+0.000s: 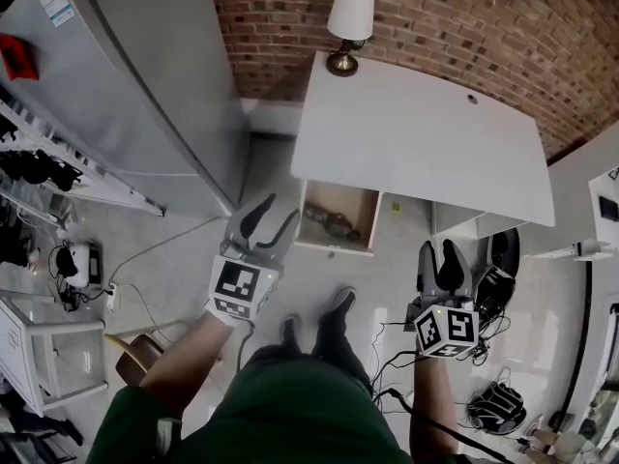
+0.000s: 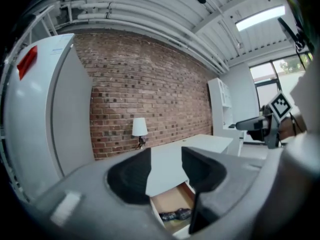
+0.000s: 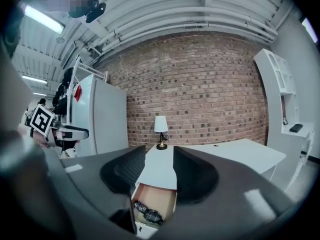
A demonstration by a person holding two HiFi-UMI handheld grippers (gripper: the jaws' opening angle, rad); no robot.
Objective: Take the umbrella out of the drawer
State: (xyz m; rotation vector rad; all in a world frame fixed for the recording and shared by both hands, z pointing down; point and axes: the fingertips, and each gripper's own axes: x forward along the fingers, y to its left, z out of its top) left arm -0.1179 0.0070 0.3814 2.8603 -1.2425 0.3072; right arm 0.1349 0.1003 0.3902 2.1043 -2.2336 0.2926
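- Your left gripper and right gripper are up close, in front of your legs. Both have their jaws partly open, and nothing is in them.
- Yes, and you want the umbrella. It lies in the open drawer, under the desk's front edge, near its left corner.
- It looks small and folded up. You will likely find it light, with soft cloth over a stiff stick inside.
- So pinch it across the middle, where it is fattest. Soft cloth can slip, so squeeze firmly but not too hard.
- You cannot see its handle end from here. Lift it straight up over the drawer's front wall.
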